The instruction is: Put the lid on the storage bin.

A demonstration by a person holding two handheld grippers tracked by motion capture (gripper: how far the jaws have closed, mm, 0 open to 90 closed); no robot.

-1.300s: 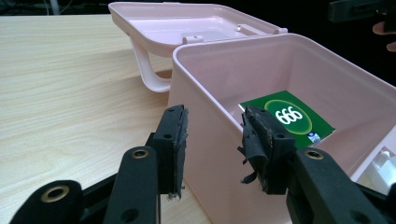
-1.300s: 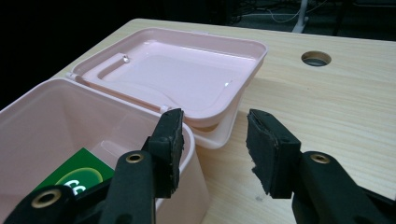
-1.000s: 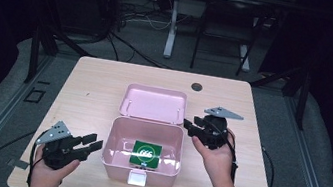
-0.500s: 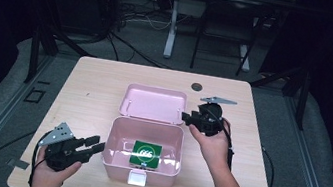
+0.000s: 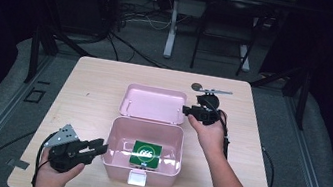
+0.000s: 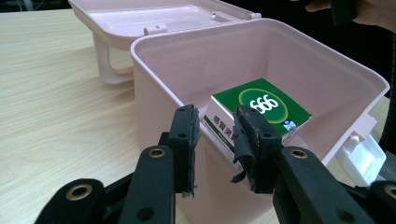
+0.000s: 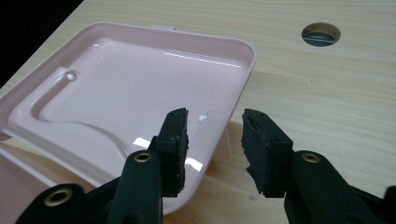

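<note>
Jaws on our left gripper (image 5: 95, 147) have just been closing and now stand at a middling gap, with the near wall of the pink box (image 5: 113, 158) between them in the left gripper view; we cannot tell whether the pads (image 6: 187, 135) touch that wall. This gripper sits at the box's left side, near the front left of the desk (image 5: 94, 87), held in our left hand (image 5: 54, 177).

Our right gripper (image 5: 191, 110) has jaws that have also been narrowing, yet they are parted with nothing gripped. In the right gripper view they point at the lid (image 7: 121, 93), its right edge lying just under and between the two pads (image 7: 173, 140); contact is not clear. Our right hand (image 5: 209, 130) holds it just beside the lid's right side.

We see the box standing open at the desk's middle front, its lid laid back flat behind it, inner face up. Inside the box lies a green carton (image 5: 146, 154), tilted against the floor of the box in the left gripper view (image 6: 261, 109). A white latch (image 5: 138, 177) hangs at the box's front. A round hole (image 7: 321, 34) shows in the desk beyond the lid.
</note>
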